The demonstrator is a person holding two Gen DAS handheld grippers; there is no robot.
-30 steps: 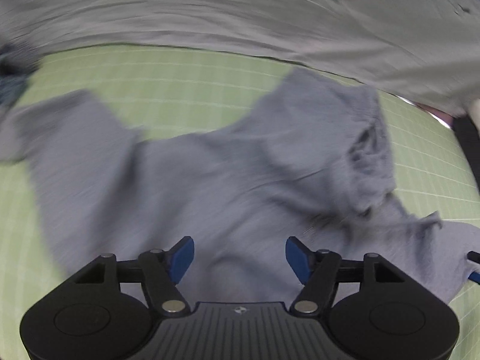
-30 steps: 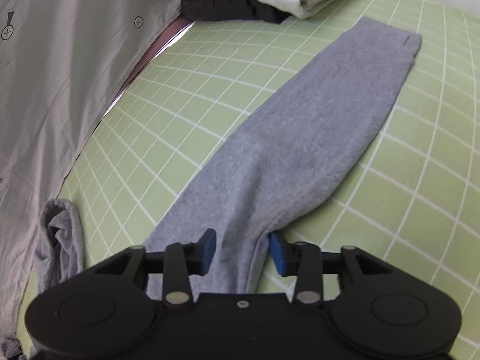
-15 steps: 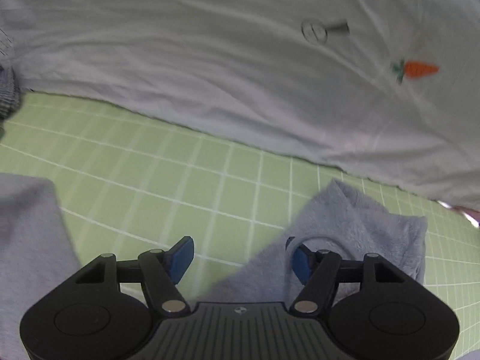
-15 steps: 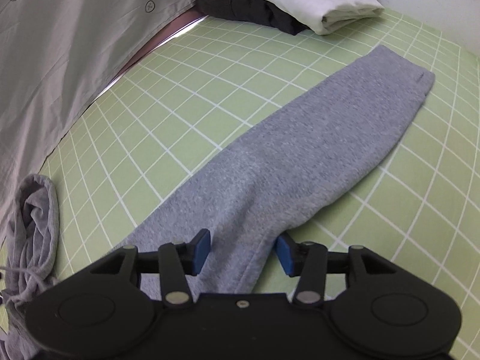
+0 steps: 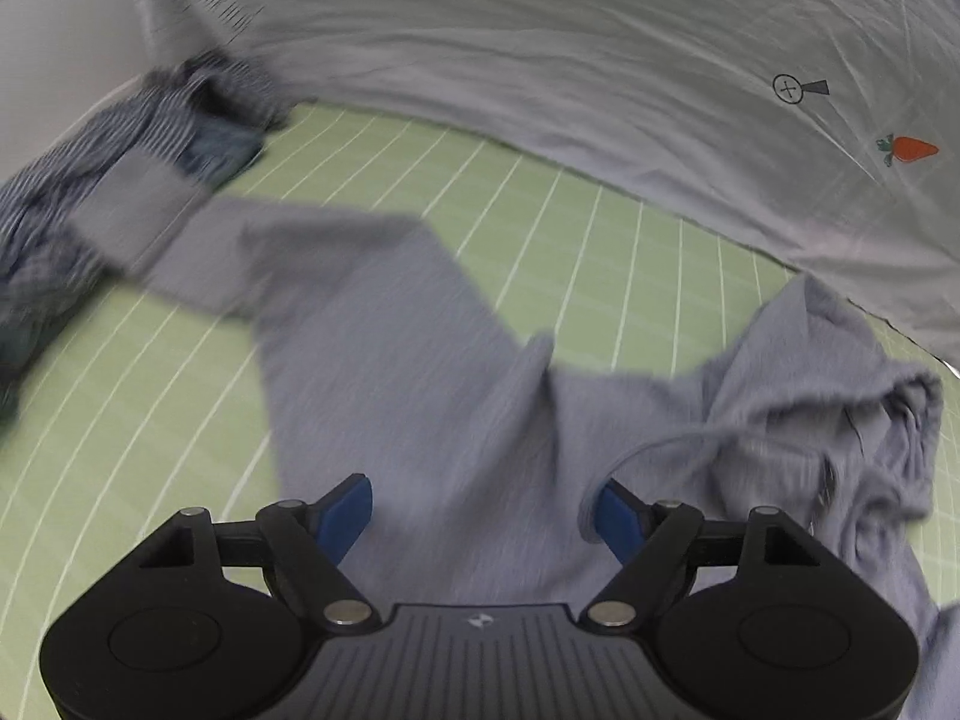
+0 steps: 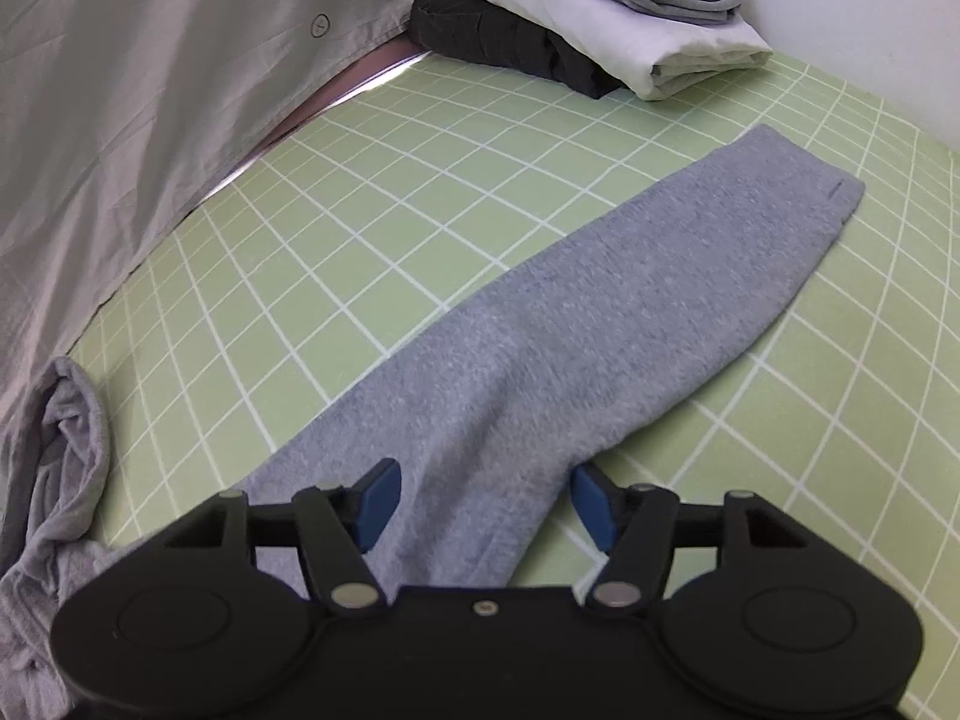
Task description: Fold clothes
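Note:
A grey hoodie (image 5: 432,372) lies spread on the green grid mat (image 5: 600,228). In the left wrist view one sleeve (image 5: 252,240) runs to the upper left and the crumpled hood (image 5: 840,420) lies at the right. My left gripper (image 5: 483,510) is open above the hoodie's body and holds nothing. In the right wrist view the other sleeve (image 6: 600,324) lies flat, with its cuff at the upper right. My right gripper (image 6: 483,501) is open, with the sleeve's near part between its fingers. The hood (image 6: 60,456) also shows at the left edge there.
A grey sheet (image 5: 600,90) with a carrot print covers the far side of the mat. A blue striped garment (image 5: 120,168) lies at the mat's left end. A stack of folded clothes (image 6: 600,18) stands beyond the sleeve's cuff. The mat (image 6: 360,228) shows between sleeve and sheet.
The left gripper has swung back down over the hoodie, and the view is blurred by motion. The right gripper's jaws have opened wider around the sleeve. The sleeve lies as before.

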